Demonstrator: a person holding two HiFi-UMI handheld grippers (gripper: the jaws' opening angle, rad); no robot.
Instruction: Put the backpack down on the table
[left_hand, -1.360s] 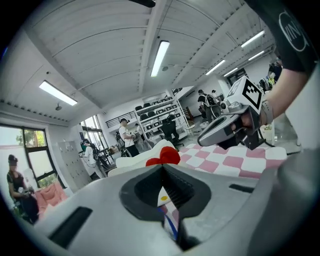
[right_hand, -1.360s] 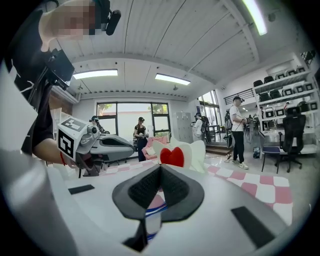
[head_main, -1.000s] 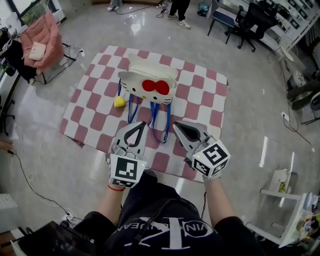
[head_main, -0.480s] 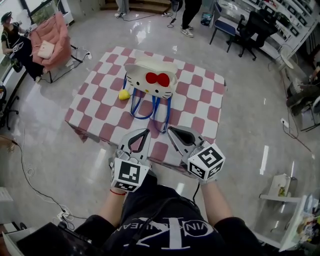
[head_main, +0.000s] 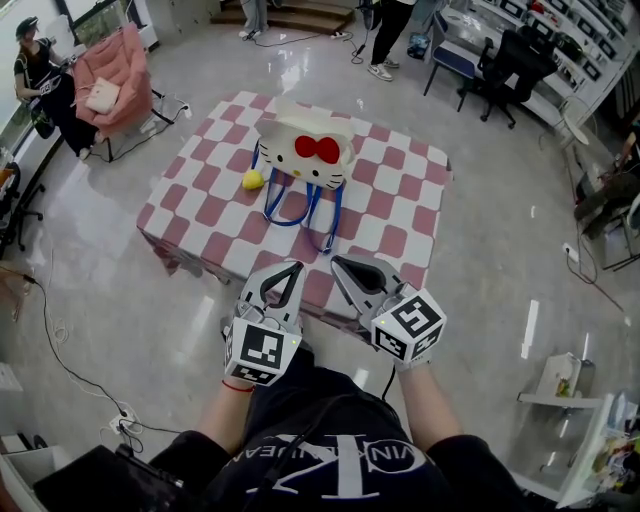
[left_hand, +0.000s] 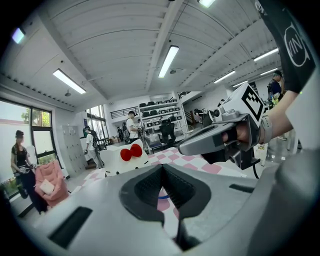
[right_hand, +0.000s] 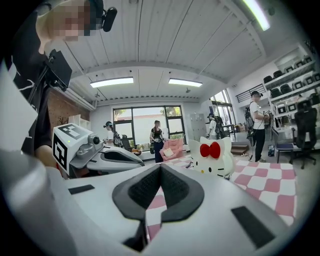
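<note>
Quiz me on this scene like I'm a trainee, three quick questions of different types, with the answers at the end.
1. True or false: the backpack already rests on the table.
2. The left gripper is: A) open over the backpack; B) shut on nothing, held short of the table; C) shut on a strap.
3. Fill in: the small object beside the backpack is coloured ____.

Key: 1 true; 2 B; 3 yellow.
</note>
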